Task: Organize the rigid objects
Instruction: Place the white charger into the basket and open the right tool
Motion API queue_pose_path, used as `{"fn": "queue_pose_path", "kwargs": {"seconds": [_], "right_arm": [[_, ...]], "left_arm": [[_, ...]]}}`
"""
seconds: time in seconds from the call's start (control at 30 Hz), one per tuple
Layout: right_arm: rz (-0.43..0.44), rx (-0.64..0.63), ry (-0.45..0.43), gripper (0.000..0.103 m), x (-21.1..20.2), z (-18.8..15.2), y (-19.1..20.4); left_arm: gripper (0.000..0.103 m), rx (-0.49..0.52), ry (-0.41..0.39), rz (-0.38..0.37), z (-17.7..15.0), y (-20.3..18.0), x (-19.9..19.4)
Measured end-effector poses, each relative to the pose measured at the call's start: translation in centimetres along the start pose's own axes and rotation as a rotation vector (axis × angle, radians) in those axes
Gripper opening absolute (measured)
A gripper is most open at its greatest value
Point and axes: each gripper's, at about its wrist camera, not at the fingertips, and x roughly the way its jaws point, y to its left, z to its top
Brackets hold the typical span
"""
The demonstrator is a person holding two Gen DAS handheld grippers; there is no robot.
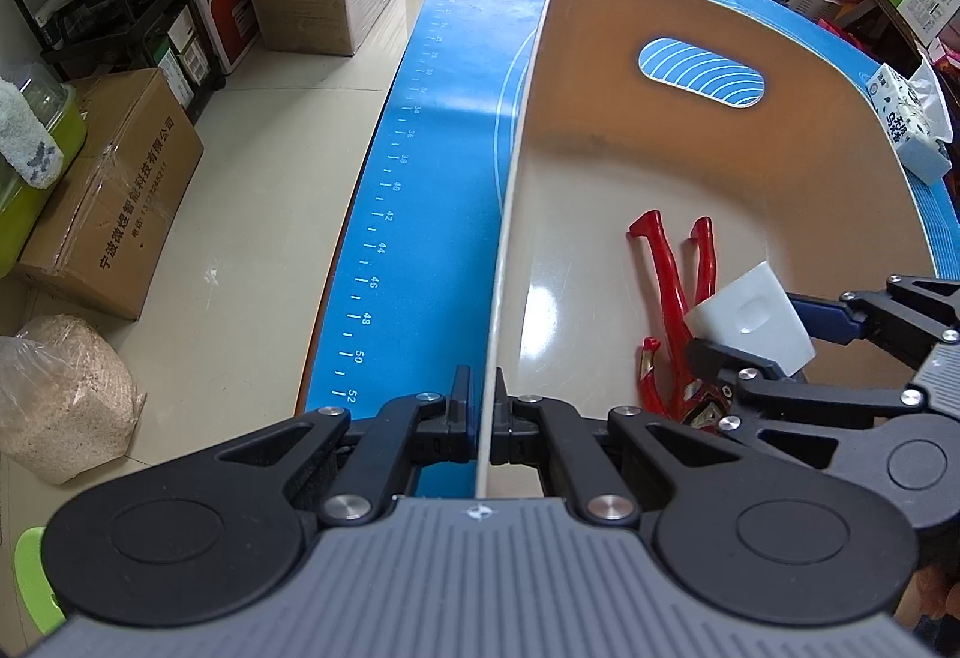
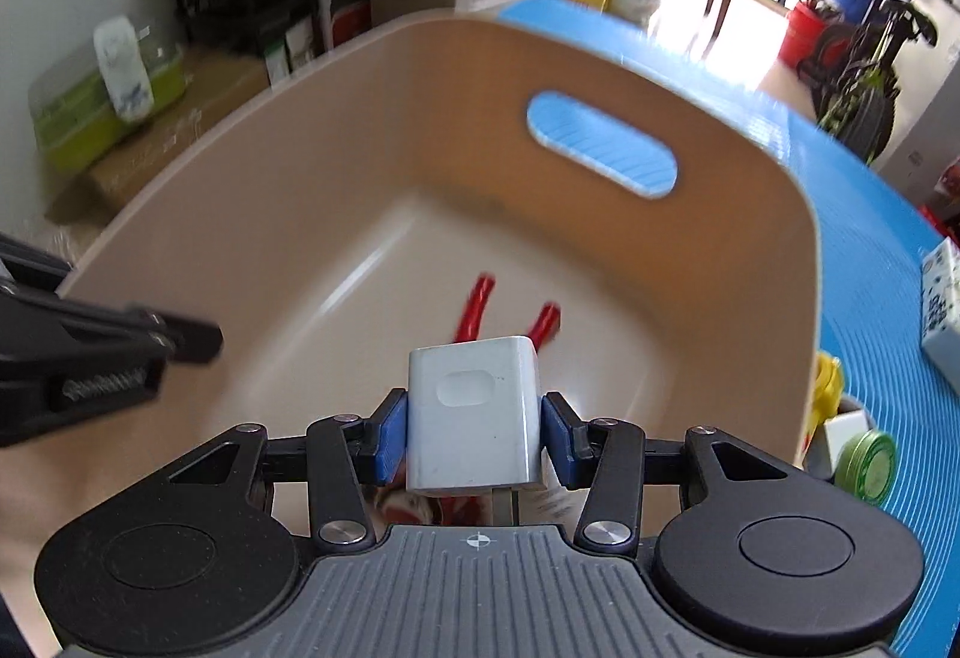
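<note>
A beige plastic basket (image 1: 600, 166) with a handle slot stands on a blue mat (image 1: 432, 129). My left gripper (image 1: 487, 418) is shut on the basket's near-left rim. My right gripper (image 2: 474, 418) is shut on a white charger block (image 2: 474, 412) and holds it over the basket's inside (image 2: 360, 190); the block also shows in the left wrist view (image 1: 750, 319). A red toy figure (image 1: 675, 292) lies on the basket floor under the block, its legs showing in the right wrist view (image 2: 474, 310).
A tissue pack (image 1: 909, 123) lies on the mat right of the basket. A green tin (image 2: 867, 469), a yellow item (image 2: 828, 388) and a white item sit by the basket's right side. Cardboard boxes (image 1: 114, 226), a shelf and a bag stand on the floor at left.
</note>
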Motion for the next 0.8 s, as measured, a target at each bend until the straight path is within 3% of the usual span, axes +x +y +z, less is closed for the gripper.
{"fn": "queue_pose_path", "kwargs": {"seconds": [0.23,0.37,0.57,0.8], "right_arm": [[0.016,0.014,0.042,0.055,0.5,0.1,-0.3],[0.010,0.024,-0.033,0.060,-1.2,0.0,-1.0],[0.002,0.075,-0.178,0.060,-5.7,-0.2,-4.0],[-0.118,0.156,-0.286,0.060,-9.4,-0.6,-9.8]], "left_arm": [[0.004,0.001,0.001,0.001,0.1,-0.1,0.0],[0.004,0.001,0.004,0.003,0.2,0.0,0.0],[0.004,0.000,0.004,0.003,0.2,-0.1,0.0],[0.004,0.000,0.004,0.003,0.2,-0.2,-0.1]]}}
